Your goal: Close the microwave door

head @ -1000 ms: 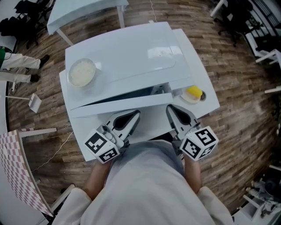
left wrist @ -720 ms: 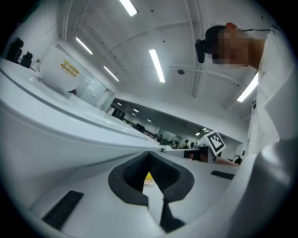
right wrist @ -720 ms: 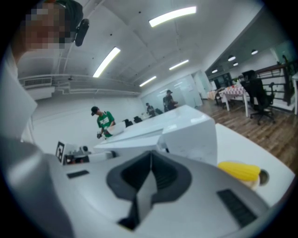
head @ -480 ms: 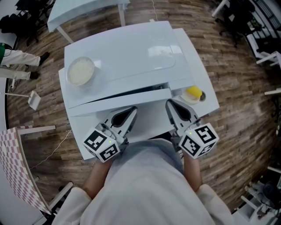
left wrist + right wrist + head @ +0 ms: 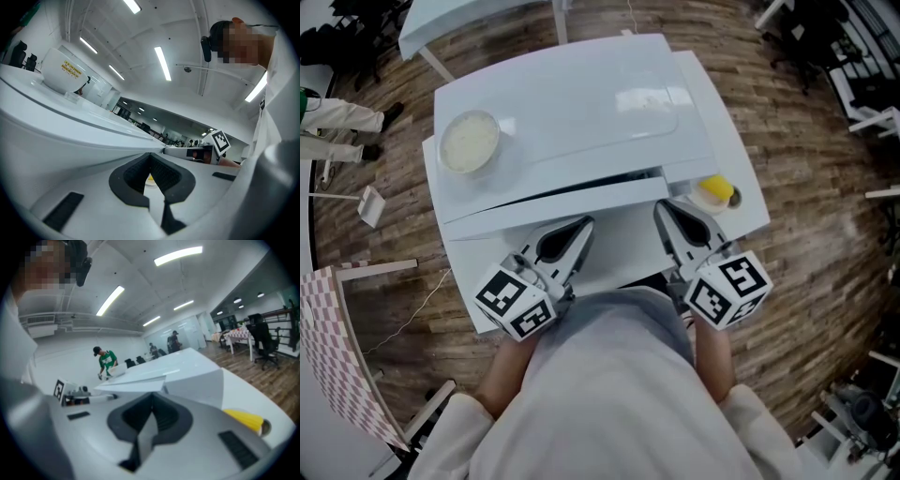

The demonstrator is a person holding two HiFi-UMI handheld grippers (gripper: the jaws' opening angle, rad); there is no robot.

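Just beyond both grippers' tips: 1 microwave door (image 5: 558, 208), ajar at the front of 1 white microwave (image 5: 572, 94), long axis running left to right, free edge apparently at the right and so nearer the right gripper (image 5: 664, 214) than the left gripper (image 5: 583, 228). Both pairs of jaws pressed together, nothing between them. Also counted: 1 bowl (image 5: 469, 141) on the microwave's top at far left, 1 yellow thing (image 5: 717, 192) on a small dish at right.
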